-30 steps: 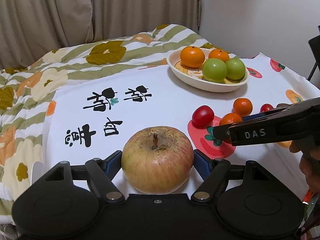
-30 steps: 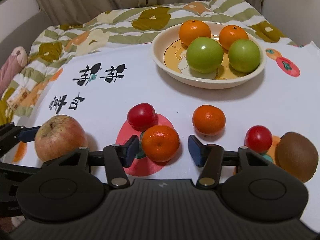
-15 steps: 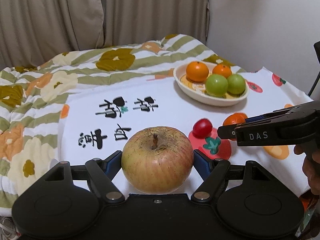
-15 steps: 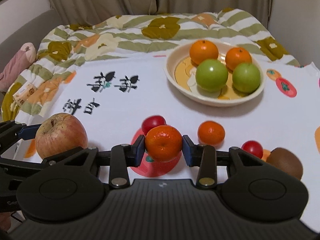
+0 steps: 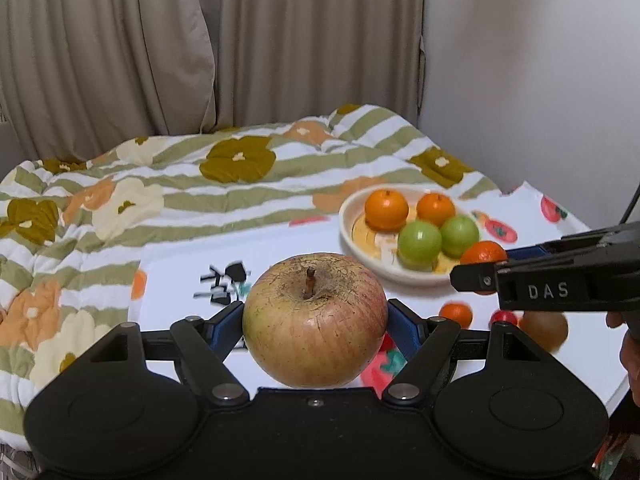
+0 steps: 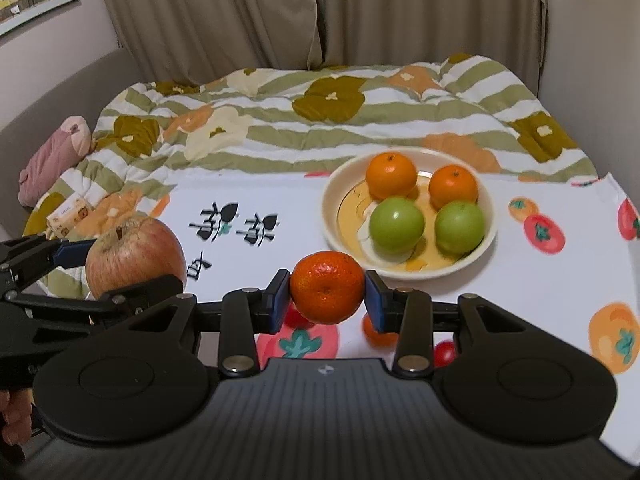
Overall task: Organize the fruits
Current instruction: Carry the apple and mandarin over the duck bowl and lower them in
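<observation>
My left gripper point(image 5: 315, 326) is shut on a large red-yellow apple point(image 5: 315, 319) and holds it above the white cloth; the apple also shows at the left of the right wrist view point(image 6: 136, 256). My right gripper point(image 6: 326, 294) is shut on a small orange mandarin point(image 6: 327, 287), lifted off the cloth; it shows in the left wrist view point(image 5: 482, 254) too. A cream bowl point(image 6: 490, 236) ahead holds two oranges point(image 6: 391, 174) and two green apples point(image 6: 396, 225). Below lie another mandarin point(image 5: 455, 315), cherry tomatoes point(image 6: 444, 353) and a kiwi point(image 5: 546, 330).
The white printed cloth point(image 6: 560, 280) covers the near part of a striped flowered quilt point(image 6: 328, 120). Curtains point(image 5: 200, 48) hang behind, a wall stands at the right. A pink bundle point(image 6: 52, 156) and a small carton point(image 6: 68, 214) lie at the left edge.
Both grippers rose from the cloth with their fruit. The right gripper closed on the mandarin and lifted it. The bowl now appears lower and farther in both views.
</observation>
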A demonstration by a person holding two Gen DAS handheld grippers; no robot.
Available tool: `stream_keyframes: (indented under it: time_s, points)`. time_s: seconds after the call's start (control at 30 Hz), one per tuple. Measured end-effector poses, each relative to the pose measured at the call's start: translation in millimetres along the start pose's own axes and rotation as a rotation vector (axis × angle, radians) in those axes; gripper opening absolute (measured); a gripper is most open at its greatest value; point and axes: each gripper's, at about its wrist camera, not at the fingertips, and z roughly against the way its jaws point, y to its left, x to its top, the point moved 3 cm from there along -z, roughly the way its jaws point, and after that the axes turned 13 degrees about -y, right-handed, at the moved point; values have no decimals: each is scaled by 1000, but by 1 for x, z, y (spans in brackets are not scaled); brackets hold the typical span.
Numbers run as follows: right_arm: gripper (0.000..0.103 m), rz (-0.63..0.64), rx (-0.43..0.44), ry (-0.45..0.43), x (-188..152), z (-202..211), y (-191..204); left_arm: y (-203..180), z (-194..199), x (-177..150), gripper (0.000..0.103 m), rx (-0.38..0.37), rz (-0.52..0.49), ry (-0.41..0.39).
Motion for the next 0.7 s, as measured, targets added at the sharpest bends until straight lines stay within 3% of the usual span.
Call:
stream_keyframes:
  time_s: [0.3, 0.7]
  points:
    - [54, 22, 27, -21, 34, -10, -47, -30, -38, 33, 79, 19, 14, -13]
    - [54, 36, 67, -8, 61, -54, -110, -59, -109, 53, 79, 58, 42, 18]
